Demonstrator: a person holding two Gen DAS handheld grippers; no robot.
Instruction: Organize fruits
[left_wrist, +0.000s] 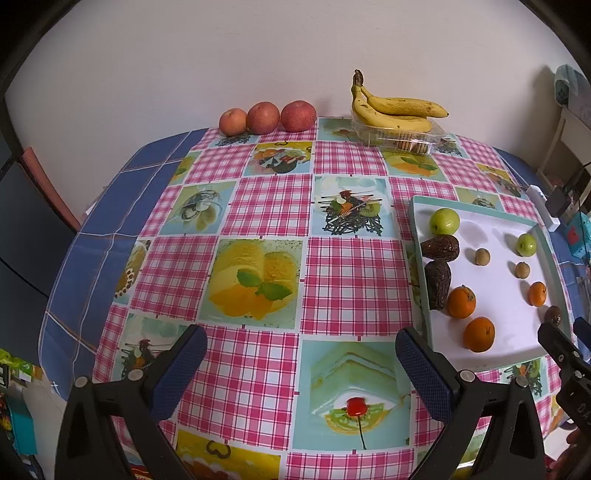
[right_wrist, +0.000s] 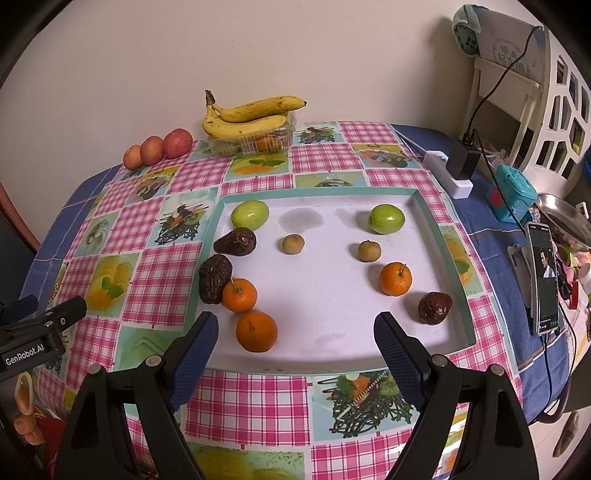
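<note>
A white tray with a teal rim (right_wrist: 436, 218) (left_wrist: 417, 221) holds small fruit in two loose columns: green fruits (right_wrist: 249, 214) (right_wrist: 386, 219), small tan fruits (right_wrist: 293, 244) (right_wrist: 369, 251), oranges (right_wrist: 239, 295) (right_wrist: 256, 331) (right_wrist: 395, 278) and dark wrinkled fruits (right_wrist: 235, 242) (right_wrist: 214, 278) (right_wrist: 434, 308). My right gripper (right_wrist: 295, 328) is open just above the tray's near edge, holding nothing. My left gripper (left_wrist: 301, 345) is open over the checked tablecloth, left of the tray, also holding nothing. Three red apples (left_wrist: 262, 117) and bananas (left_wrist: 395, 109) on a clear plastic box (left_wrist: 402, 136) sit at the table's far edge.
A phone on a stand (right_wrist: 543, 282), a blue gadget (right_wrist: 511, 192), a white power strip with a black adapter (right_wrist: 458, 166) and a metal bowl (right_wrist: 563, 218) crowd the table's right side. A white chair (right_wrist: 546, 110) stands beyond. The wall runs behind the table.
</note>
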